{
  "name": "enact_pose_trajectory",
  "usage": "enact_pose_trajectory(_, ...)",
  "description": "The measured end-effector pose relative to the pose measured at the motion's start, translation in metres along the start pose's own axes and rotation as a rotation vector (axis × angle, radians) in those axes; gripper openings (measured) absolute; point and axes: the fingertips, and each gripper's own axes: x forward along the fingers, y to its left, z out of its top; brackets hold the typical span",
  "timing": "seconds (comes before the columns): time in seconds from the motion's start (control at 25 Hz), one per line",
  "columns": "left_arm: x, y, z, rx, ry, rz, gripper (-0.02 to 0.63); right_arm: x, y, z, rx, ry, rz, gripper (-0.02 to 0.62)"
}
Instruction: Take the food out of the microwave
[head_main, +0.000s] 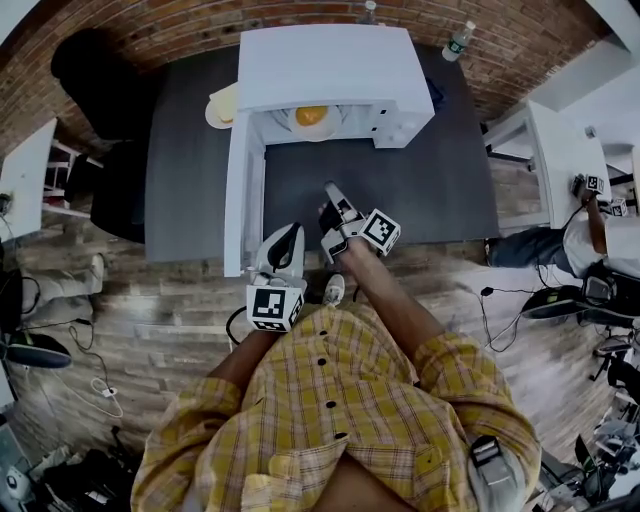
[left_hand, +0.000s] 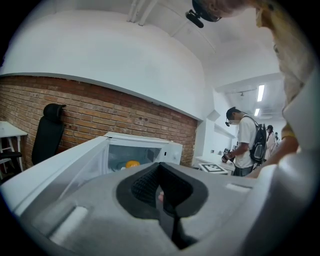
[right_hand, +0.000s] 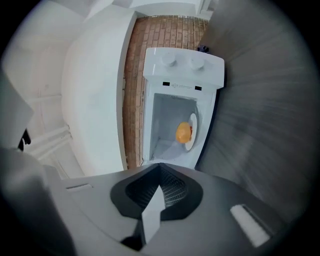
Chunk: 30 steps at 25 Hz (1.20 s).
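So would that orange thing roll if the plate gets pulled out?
Quite possibly: the food looks round and seems to sit loose on the plate, so a tilt could roll it. The plate looks flat and rigid, so it would likely slide out easily.

Can't really tell what the orange food (head_main: 311, 115) is, it's too small from the head view. The microwave (head_main: 320, 65) roof covers the back of its plate (head_main: 338, 119). At the upper left a pale disc (head_main: 219, 106) sits half tucked behind the microwave. A bottle (head_main: 371, 8) gets chopped by the top edge. In the right gripper view the counter (right_hand: 265, 100) on the right is streaky blur. In the left gripper view the left gripper (left_hand: 162, 195) body hides the lower end of the open door (left_hand: 60, 165).
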Motion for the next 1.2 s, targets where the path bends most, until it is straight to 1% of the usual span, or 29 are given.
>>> enact_pose_trajectory(0.16,0.004,0.001,0.001,-0.003,-0.001,0.005,-0.002,0.007,-0.008,0.008,0.083,-0.041,0.029,-0.008)
enact_pose_trajectory(0.28,0.006,0.003,0.001,-0.001,-0.001,0.008,-0.002,0.017,-0.015,0.013,0.121,-0.068,0.046,-0.008)
enact_pose_trajectory(0.48,0.012,0.006,0.001,-0.005,0.01,0.018,-0.002,0.031,-0.032,0.019,0.18,-0.103,0.027,-0.007)
enact_pose_trajectory(0.56,0.015,0.007,0.001,-0.001,0.007,0.022,-0.002,0.035,-0.038,0.022,0.201,-0.111,0.023,0.045)
enact_pose_trajectory(0.76,0.021,0.009,-0.001,0.0,0.015,0.025,-0.002,0.042,-0.051,0.03,0.21,-0.127,0.003,0.054)
enact_pose_trajectory(0.92,0.025,0.012,-0.002,-0.003,0.019,0.03,-0.002,0.051,-0.06,0.038,0.215,-0.135,-0.008,0.08)
enact_pose_trajectory(1.2,0.031,0.018,-0.004,-0.019,0.025,0.044,-0.002,0.067,-0.072,0.048,0.211,-0.143,-0.032,0.091)
